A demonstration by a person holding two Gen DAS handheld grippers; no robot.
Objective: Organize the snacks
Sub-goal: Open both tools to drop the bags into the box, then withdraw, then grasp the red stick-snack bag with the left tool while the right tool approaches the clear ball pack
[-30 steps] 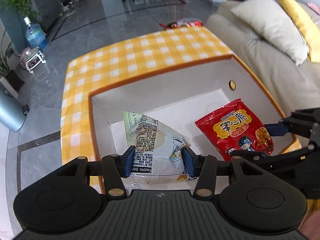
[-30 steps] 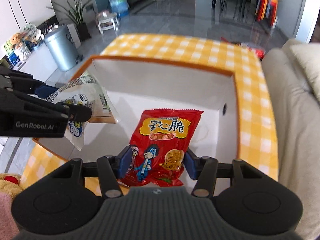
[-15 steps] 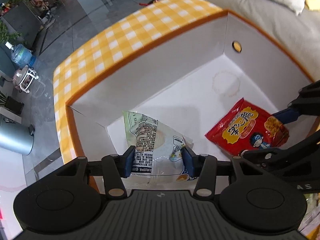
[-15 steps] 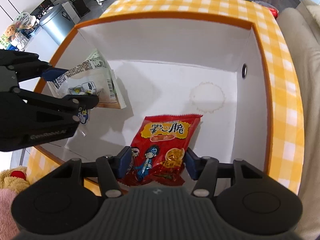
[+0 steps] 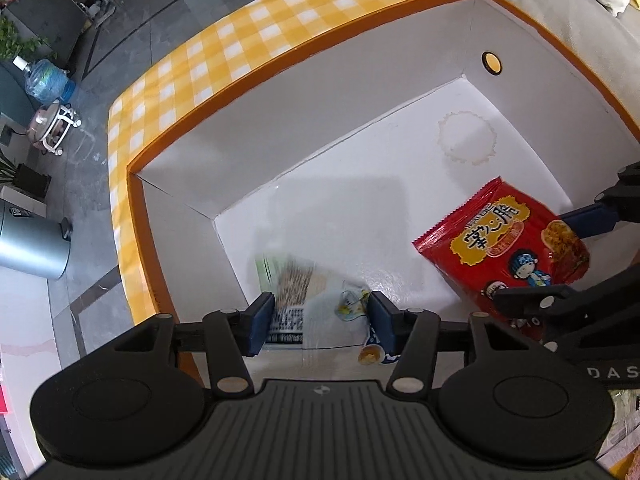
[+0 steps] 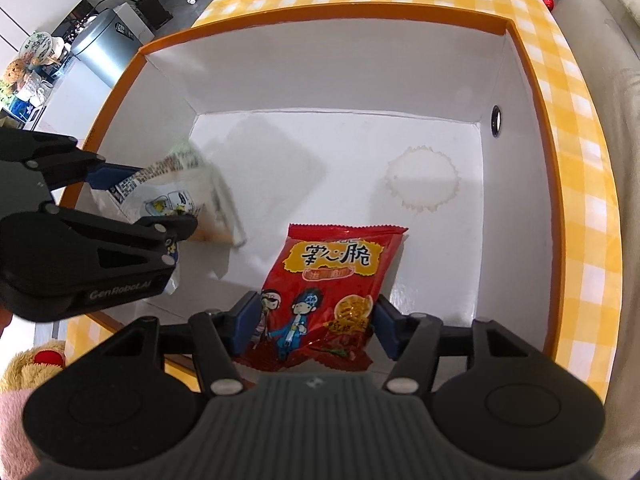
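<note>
Both grippers point down into the white box (image 6: 344,92) to drop snacks inside. Left gripper (image 5: 320,318) jaws just opening, white packet (image 5: 308,300) blurred, slipping free between them. Right gripper (image 6: 308,326) jaws also just opening, red packet (image 6: 332,280) loose between them, over the box floor.

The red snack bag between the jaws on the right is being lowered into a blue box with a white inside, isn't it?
Not quite: the box is orange-rimmed, not blue, with a white inside. The right wrist view shows the red snack bag between the jaws of the right gripper down inside it. Those jaws have just been opening, with the bag between them.
</note>
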